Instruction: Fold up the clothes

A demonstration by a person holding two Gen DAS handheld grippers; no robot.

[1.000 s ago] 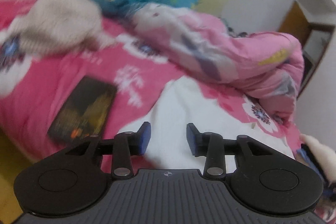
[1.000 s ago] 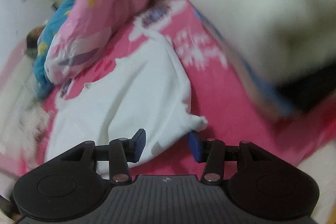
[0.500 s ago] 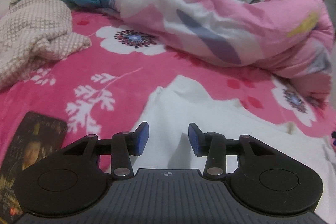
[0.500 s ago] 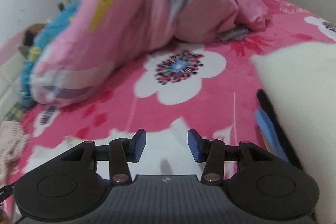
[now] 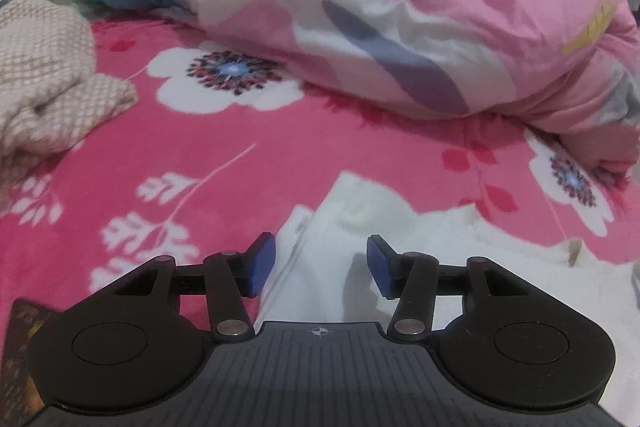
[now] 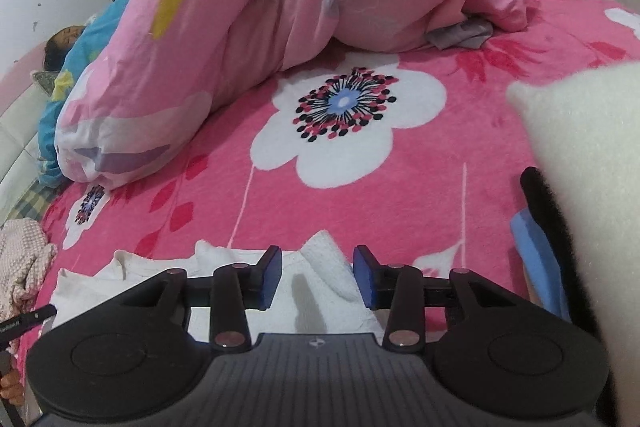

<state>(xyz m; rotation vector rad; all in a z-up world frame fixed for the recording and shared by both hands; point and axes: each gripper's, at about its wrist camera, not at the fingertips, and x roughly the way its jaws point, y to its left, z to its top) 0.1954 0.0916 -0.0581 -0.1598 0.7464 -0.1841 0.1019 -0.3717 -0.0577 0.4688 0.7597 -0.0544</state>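
A white garment (image 5: 384,223) lies flat on the pink flowered bedspread (image 5: 208,163). My left gripper (image 5: 320,263) is open and hovers low over the garment's left sleeve edge, with cloth between and below the fingers. In the right wrist view the same white garment (image 6: 320,287) lies under my right gripper (image 6: 316,277), which is open just above a pointed corner of the cloth. Neither gripper holds anything.
A bunched pink quilt (image 5: 420,39) (image 6: 280,27) lies across the far side of the bed. A beige knitted cloth (image 5: 44,83) lies at the left. A dark book (image 5: 20,339) sits at the near left. A cream fluffy item (image 6: 588,195) with black and blue parts stands at the right.
Both grippers have come down close to the white garment and moved forward over its far edge. Both stay open.
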